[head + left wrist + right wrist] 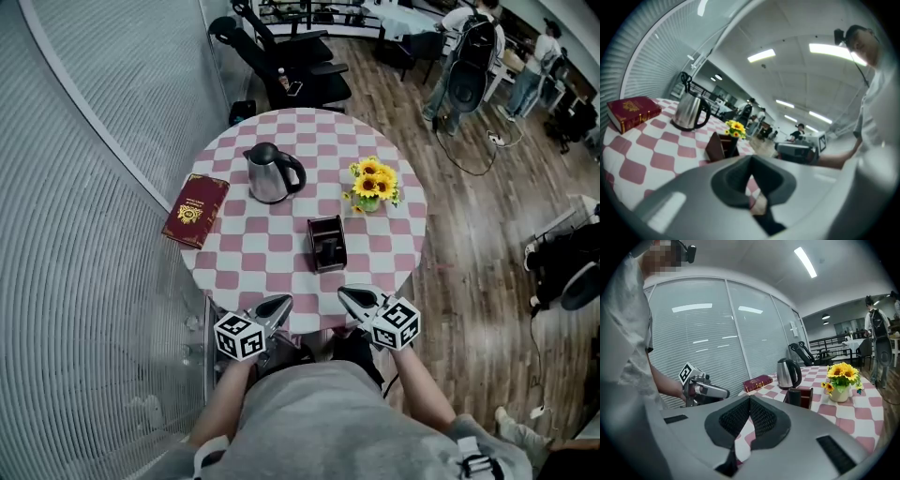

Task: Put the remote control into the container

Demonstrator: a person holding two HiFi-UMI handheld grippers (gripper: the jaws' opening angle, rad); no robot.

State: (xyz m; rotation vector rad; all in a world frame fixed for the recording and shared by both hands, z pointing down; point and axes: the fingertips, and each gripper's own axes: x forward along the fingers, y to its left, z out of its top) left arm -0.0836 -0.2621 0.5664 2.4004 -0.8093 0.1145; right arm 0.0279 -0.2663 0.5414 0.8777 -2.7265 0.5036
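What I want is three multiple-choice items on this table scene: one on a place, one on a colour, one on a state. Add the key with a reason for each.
1. The red book lies:
A. on the floor
B. at the left edge of the table
C. on a chair

2. The flowers are:
A. blue
B. white
C. yellow

3. The left hand-held gripper and the right hand-held gripper are:
A. both shut, holding nothing
B. both wide open
C. each clamped on a cup

Key:
1 B, since the head view shows the book by the cloth's left rim.
2 C, since the petals are yellow in every view.
3 A, since each gripper view shows its jaws together with nothing between them.
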